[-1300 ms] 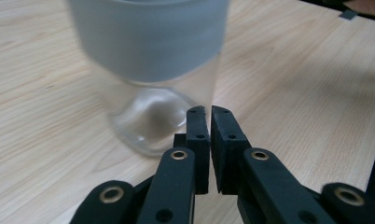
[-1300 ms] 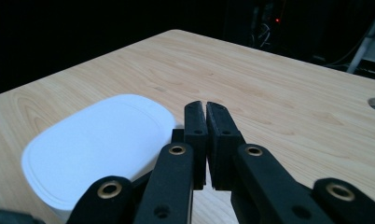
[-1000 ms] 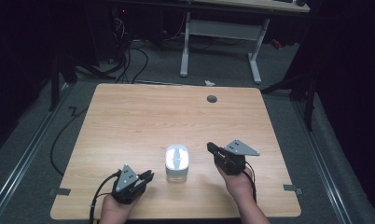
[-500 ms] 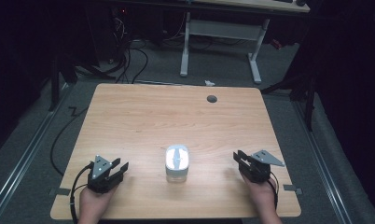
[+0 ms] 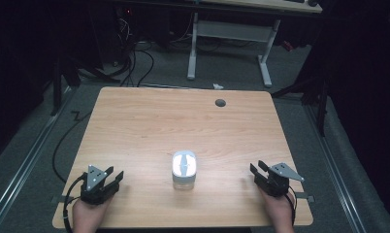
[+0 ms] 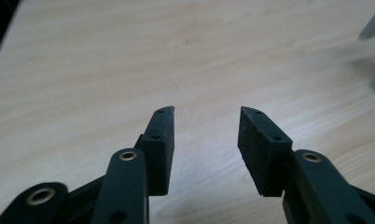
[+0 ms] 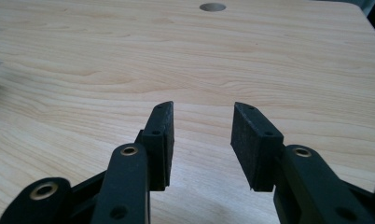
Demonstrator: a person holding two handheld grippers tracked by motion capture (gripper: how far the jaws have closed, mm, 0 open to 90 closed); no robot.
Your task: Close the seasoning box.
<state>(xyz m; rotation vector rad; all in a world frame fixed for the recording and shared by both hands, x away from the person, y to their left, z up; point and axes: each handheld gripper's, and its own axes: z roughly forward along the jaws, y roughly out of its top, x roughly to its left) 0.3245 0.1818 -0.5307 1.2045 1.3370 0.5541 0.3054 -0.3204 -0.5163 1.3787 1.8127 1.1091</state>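
Left gripper [image 5: 116, 177]: I hold it at the near left corner of the table [image 5: 149, 121], pointing right toward the centre. Its jaws have just been opening and now stand apart with nothing between them; the left gripper view confirms bare wood in the gap.

Right gripper [image 5: 253, 171]: I hold it at the near right edge, pointing left and slightly away. Its jaws have just been opening as well and are spread, empty; the right gripper view shows only table grain between the pads.

Jar [image 5: 184, 169]: it stands upright between the two grippers, near the front edge, well apart from both. It reads as a small clear container with a white top; glare hides the detail of the lid.

Handling, judged: I take the body for glass or hard clear plastic, so stiff, smooth and liable to slip under the pads. Probably light, yet breakable if tipped or dropped.

Grip point, judged: I would close one gripper across the lower clear wall, pads on opposite sides, and keep the other for the white top, taken around its rim.

Cable hole [image 5: 220, 102]: a dark round grommet far right of centre, clear of the working area.
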